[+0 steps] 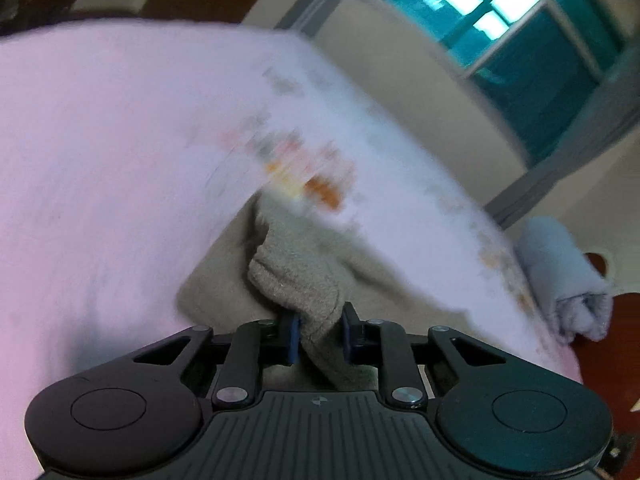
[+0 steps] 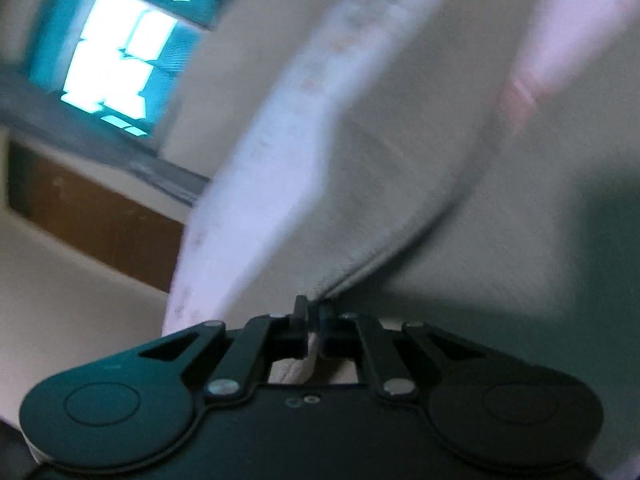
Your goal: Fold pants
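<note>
The pants are beige fleece [image 1: 296, 276]. In the left wrist view my left gripper [image 1: 320, 336] is shut on a bunched, ribbed end of them, above a pale pink bed sheet [image 1: 100, 152]. In the right wrist view my right gripper [image 2: 314, 320] is shut on a seamed edge of the same beige pants [image 2: 420, 184], which spread up and to the right across the view. Both views are blurred by motion.
The bed sheet has a faint coloured print [image 1: 304, 168] and its edge [image 2: 248, 184] runs beside the pants. A rolled grey-blue cloth [image 1: 564, 276] lies at the bed's right edge. A teal window [image 1: 516, 28] and a brown wooden panel [image 2: 100, 216] stand behind.
</note>
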Tool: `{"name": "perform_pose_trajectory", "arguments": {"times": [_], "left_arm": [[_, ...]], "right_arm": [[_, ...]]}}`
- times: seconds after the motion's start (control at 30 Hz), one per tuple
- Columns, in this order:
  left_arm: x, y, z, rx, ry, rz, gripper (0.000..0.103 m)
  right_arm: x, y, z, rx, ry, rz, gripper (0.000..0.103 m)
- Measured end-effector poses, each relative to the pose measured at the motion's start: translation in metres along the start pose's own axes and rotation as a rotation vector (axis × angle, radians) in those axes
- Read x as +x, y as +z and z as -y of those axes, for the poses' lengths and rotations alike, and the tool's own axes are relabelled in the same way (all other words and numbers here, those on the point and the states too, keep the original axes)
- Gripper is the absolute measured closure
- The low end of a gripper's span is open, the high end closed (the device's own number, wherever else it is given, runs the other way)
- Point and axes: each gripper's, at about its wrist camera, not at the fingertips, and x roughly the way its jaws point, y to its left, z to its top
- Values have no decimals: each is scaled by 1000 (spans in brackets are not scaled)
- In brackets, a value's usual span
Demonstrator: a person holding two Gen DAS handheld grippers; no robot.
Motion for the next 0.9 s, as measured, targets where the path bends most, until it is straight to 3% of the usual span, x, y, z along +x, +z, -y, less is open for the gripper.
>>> {"name": "perform_pose_trajectory", "arguments": {"times": [0.1, 0.2, 0.3, 0.33, 0.37, 0.43, 0.53, 0.8, 0.9], "left_arm": [[-17, 19, 10, 7, -66, 62, 83], [-28, 21, 2, 20, -78, 58, 83], [-11, -2, -29, 19, 10, -87, 83], [-2, -14, -42, 8, 29, -143, 83], [-1, -20, -49, -8, 13, -141, 83], [-5, -23, -53, -46, -3, -115, 83], [-7, -19, -39, 1, 19, -102, 83], [-16, -10, -25, -8, -43, -47, 83], [-12, -17, -27, 34, 5, -81, 83]], "right_arm": [[-39, 4, -47, -116, 76, 84, 103], [-83, -18, -72, -258, 72, 104, 103], [-89, -68, -47, -332, -39, 20, 103], [-76, -77, -31, -291, -86, -35, 103], [-64, -87, -7, -215, -151, -89, 103], [-58, -96, 21, -108, -136, -80, 103], [-61, -92, 7, -122, -135, -45, 103], [-77, -51, -40, -190, -42, 52, 103], [-73, -46, -42, -221, -37, 65, 103]]}}
